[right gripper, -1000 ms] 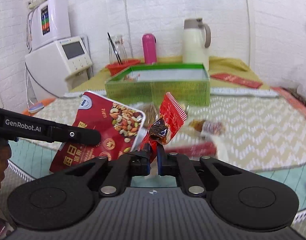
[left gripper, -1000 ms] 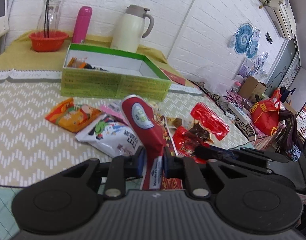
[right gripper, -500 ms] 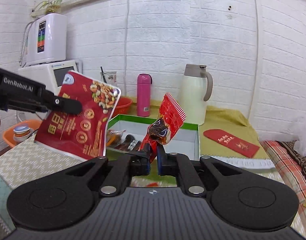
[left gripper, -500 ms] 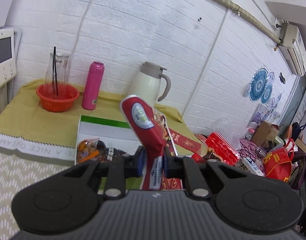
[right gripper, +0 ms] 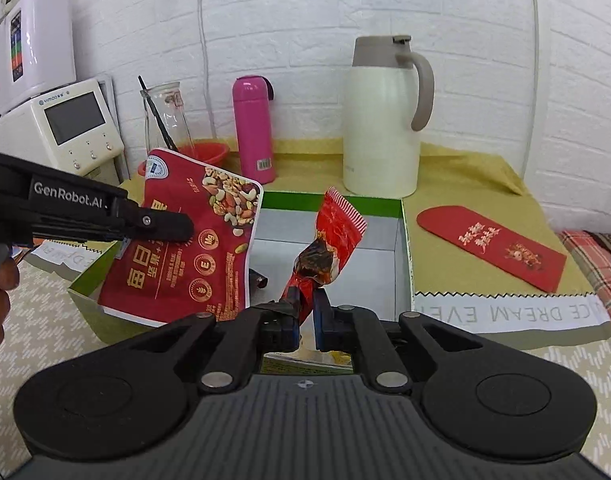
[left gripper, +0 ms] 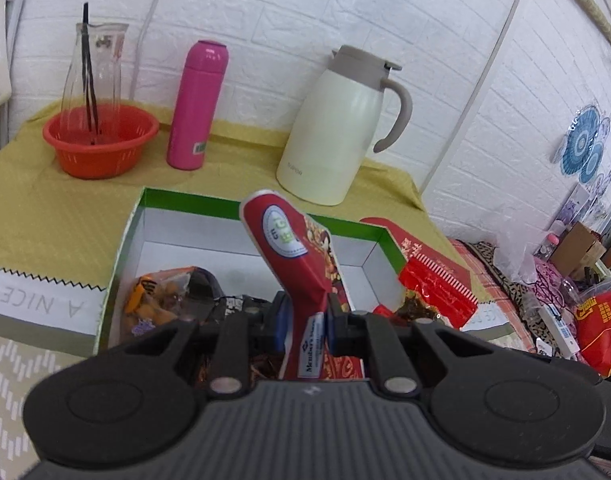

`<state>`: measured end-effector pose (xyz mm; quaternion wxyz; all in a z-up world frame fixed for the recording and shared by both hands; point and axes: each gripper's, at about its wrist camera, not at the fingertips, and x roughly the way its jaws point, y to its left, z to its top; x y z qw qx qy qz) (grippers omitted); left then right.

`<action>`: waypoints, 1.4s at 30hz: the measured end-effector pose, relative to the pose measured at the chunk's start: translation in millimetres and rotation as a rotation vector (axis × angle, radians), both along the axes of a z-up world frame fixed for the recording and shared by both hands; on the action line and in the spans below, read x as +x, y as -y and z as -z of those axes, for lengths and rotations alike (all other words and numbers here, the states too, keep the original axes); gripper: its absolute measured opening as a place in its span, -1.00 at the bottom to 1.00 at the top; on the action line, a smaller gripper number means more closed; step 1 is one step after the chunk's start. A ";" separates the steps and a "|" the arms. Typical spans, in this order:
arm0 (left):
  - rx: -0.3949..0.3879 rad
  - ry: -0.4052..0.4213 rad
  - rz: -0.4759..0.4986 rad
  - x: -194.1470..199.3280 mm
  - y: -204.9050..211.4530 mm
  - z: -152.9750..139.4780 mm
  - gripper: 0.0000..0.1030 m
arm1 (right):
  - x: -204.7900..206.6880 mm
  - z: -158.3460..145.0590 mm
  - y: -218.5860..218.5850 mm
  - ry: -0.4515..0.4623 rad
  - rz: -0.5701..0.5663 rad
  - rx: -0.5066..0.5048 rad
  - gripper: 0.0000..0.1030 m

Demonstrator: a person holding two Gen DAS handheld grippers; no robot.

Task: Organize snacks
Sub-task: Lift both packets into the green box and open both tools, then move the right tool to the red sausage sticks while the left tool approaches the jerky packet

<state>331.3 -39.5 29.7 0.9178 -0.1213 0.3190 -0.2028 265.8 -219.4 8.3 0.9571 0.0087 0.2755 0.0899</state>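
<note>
My left gripper (left gripper: 305, 320) is shut on a large red nut-mix bag (left gripper: 293, 256) and holds it over the open green box (left gripper: 261, 204). In the right wrist view the same bag (right gripper: 193, 240) hangs from the left gripper (right gripper: 165, 226) above the box's left side (right gripper: 85, 296). My right gripper (right gripper: 305, 312) is shut on a small red snack packet (right gripper: 337, 224) above the box. That packet also shows in the left wrist view (left gripper: 437, 284). Several snacks, one orange (left gripper: 161, 292), lie in the box.
A cream thermos jug (left gripper: 337, 128), a pink bottle (left gripper: 197, 104) and an orange basket with a glass carafe (left gripper: 99, 140) stand behind the box. A red envelope (right gripper: 493, 248) lies right of it. A white appliance (right gripper: 61, 128) stands at the left.
Both grippers have lifted their snacks off the table and carried them forward over the green box, then lowered toward it. Both stay shut.
</note>
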 end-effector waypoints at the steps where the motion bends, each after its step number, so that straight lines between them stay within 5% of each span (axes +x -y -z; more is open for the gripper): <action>1: 0.002 -0.010 0.000 5.5 1.3 4.8 -0.75 | 5.5 3.4 0.3 -0.011 -0.002 0.004 -0.75; 6: 0.015 -0.031 0.012 23.9 6.7 19.6 -0.67 | 22.9 13.8 -0.5 -0.034 -0.015 -0.010 -0.70; 7: 0.015 -0.028 0.003 24.9 6.5 20.9 -0.45 | 23.9 14.7 -1.2 -0.027 -0.022 -0.021 -0.52; 8: 0.008 -0.017 -0.006 24.7 5.7 21.4 0.13 | 23.5 15.6 -1.8 -0.015 -0.024 -0.033 -0.42; 9: -0.003 -0.003 -0.019 24.8 3.7 20.8 0.47 | 23.1 16.3 -1.9 0.001 -0.022 -0.045 -0.13; 10: -0.011 0.023 -0.045 21.6 1.9 19.9 0.60 | 21.9 16.9 -2.0 0.017 -0.023 -0.059 0.29; 12: 0.010 0.082 -0.063 15.6 1.6 14.8 0.74 | 19.5 17.4 -1.8 0.047 -0.025 -0.081 0.76; 13: 0.033 0.110 -0.070 12.6 2.5 12.4 1.00 | 16.4 17.5 -2.5 0.063 -0.025 -0.089 0.99; 18: 0.167 0.187 -0.120 -3.4 9.3 1.9 0.99 | 7.9 16.9 -3.1 0.091 -0.017 -0.118 1.00; 25: 0.169 0.214 -0.117 -33.5 4.7 -19.4 0.99 | -17.3 -3.3 -4.6 0.118 -0.010 -0.118 1.00; 34: 0.153 0.187 -0.133 -108.2 -14.7 -53.9 0.99 | -97.1 -48.3 -11.3 0.212 -0.003 -0.110 1.00; 42: 0.073 0.175 -0.078 -194.9 -38.5 -39.8 0.99 | -181.7 -47.3 -8.3 0.256 0.010 -0.079 1.00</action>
